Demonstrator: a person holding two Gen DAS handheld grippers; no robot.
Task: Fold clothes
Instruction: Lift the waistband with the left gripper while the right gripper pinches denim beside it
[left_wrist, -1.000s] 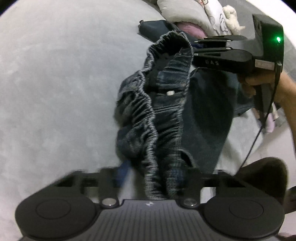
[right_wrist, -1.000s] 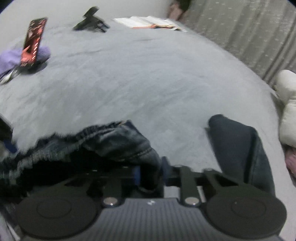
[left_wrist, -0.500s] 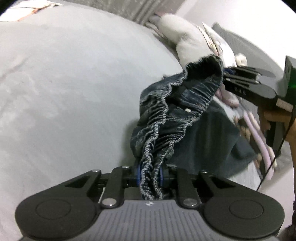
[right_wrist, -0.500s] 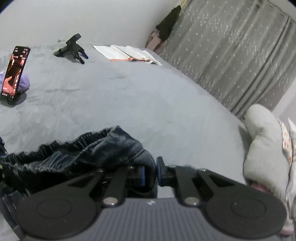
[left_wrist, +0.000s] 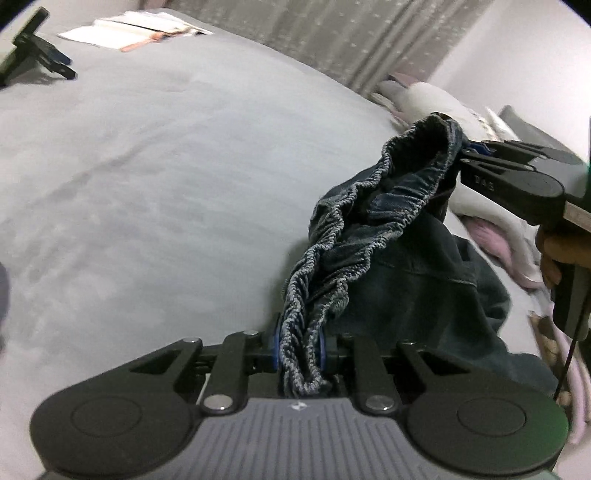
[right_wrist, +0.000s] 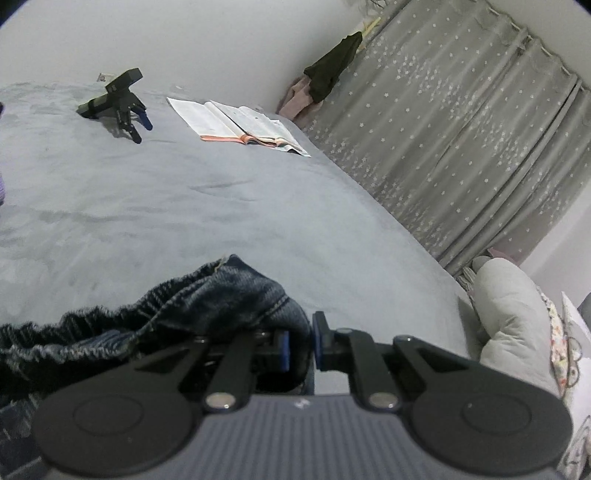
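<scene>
The left gripper (left_wrist: 297, 347) is clamped tight on a bunched end of the elastic waistband (left_wrist: 325, 280) of a pair of dark denim trousers (left_wrist: 417, 291), held up off a grey bedspread (left_wrist: 147, 192). Further along, the right gripper (right_wrist: 300, 349) pinches the waistband's other end, jaws nearly closed on the cloth. Between the two the band sags in gathers, and the legs trail down onto the bed. Beyond lie an open book (right_wrist: 240, 127), a spare gripper (right_wrist: 118, 99), pillows (right_wrist: 506, 314) and a starred curtain (right_wrist: 461, 147). The risk, by the look of it: the bunched elastic could slip from either narrow pinch when pulled taut, dropping the trousers crooked, or the legs could land twisted.
</scene>
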